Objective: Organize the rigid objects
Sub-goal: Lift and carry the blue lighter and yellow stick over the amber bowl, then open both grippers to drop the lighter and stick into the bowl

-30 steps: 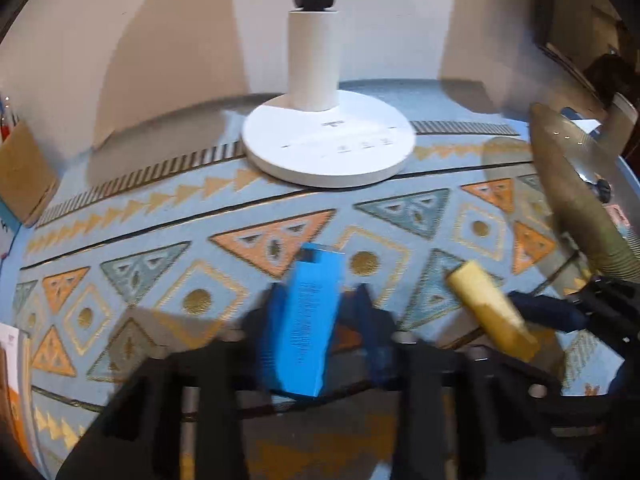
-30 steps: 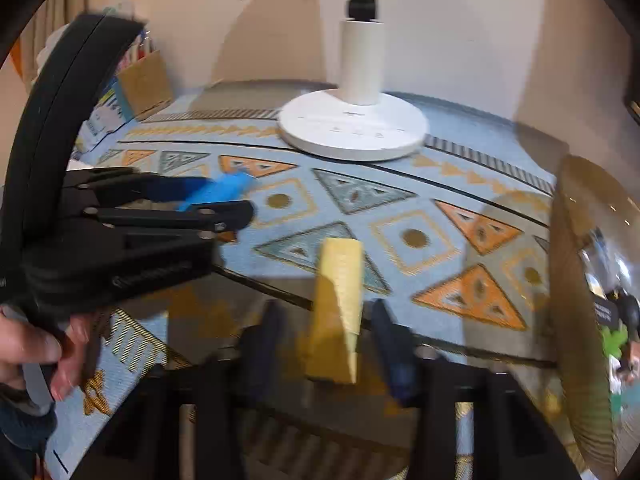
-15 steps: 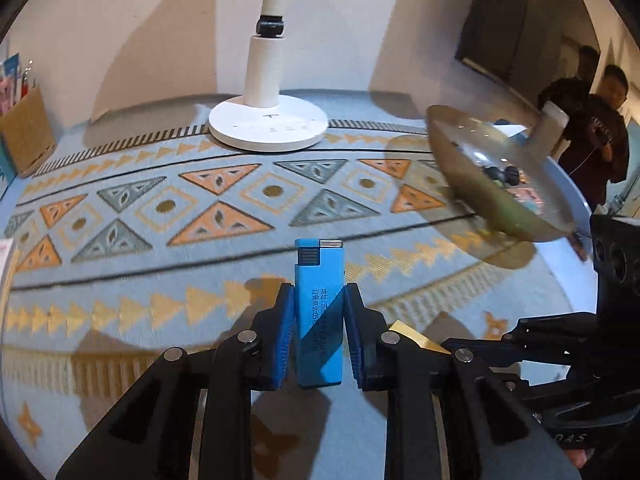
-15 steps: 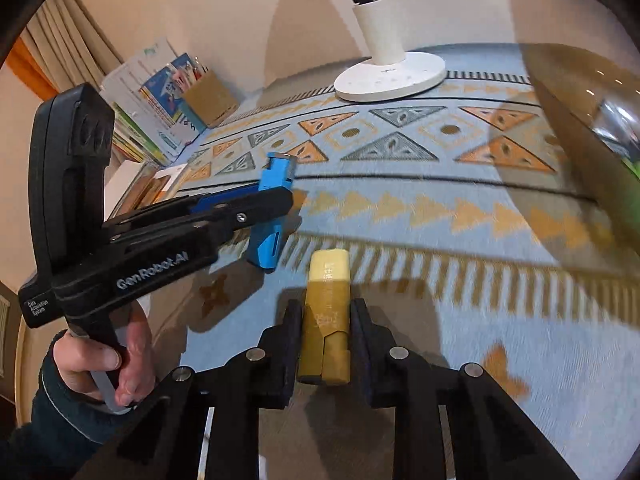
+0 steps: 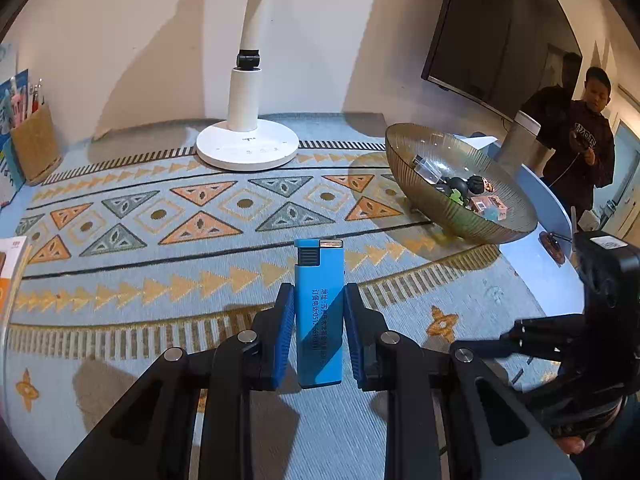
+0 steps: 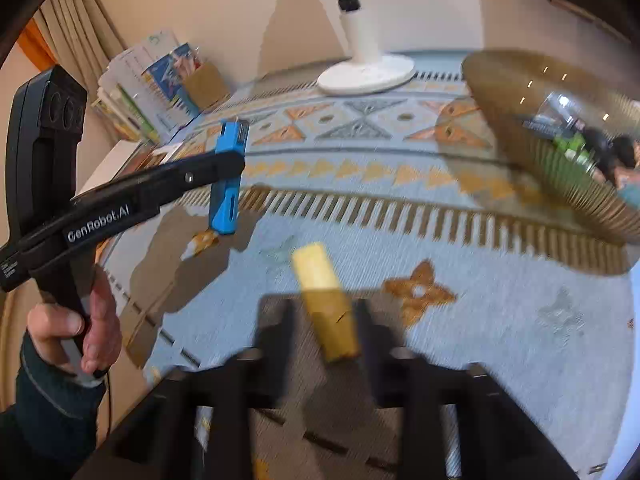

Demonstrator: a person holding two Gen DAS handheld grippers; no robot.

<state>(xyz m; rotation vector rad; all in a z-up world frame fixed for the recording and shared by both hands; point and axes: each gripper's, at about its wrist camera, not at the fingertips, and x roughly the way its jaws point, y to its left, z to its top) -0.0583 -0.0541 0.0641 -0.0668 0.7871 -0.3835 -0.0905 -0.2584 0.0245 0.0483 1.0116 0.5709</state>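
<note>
Patterned cloth in blue, orange and grey covers the table point(image 5: 120, 360), with a white lamp base point(image 5: 247, 148) at the far side against the wall and a ribbed glass bowl point(image 5: 432, 204) on the right, already holding several small items.

Your left gripper point(image 5: 319, 332) has its fingers point(image 5: 285, 328) closed on the blue lighter point(image 5: 319, 312). They press its two narrow sides about halfway down, and the lighter stands upright with its metal cap away from you, lifted clear of the cloth. In the right wrist view the same lighter point(image 6: 229, 176) shows edge-on, left of centre.

Your right gripper point(image 6: 326, 320) is blurred. Its fingers are opening, and the yellow lighter point(image 6: 324, 304) lies tilted between them. Whether the pads still touch it cannot be told.

Handling, as a judgement: both lighters look like light, stiff plastic shells with smooth faces, so they may slip or swivel under a narrow grip. Hold each across its flat body near the middle, not on the cap or the thumb lever. A firm squeeze should not crush them.

Placement, as a judgement: the bowl appears the likely container. Its glass wall is hard and probably brittle, so lower each lighter in rather than dropping it from height.
</note>
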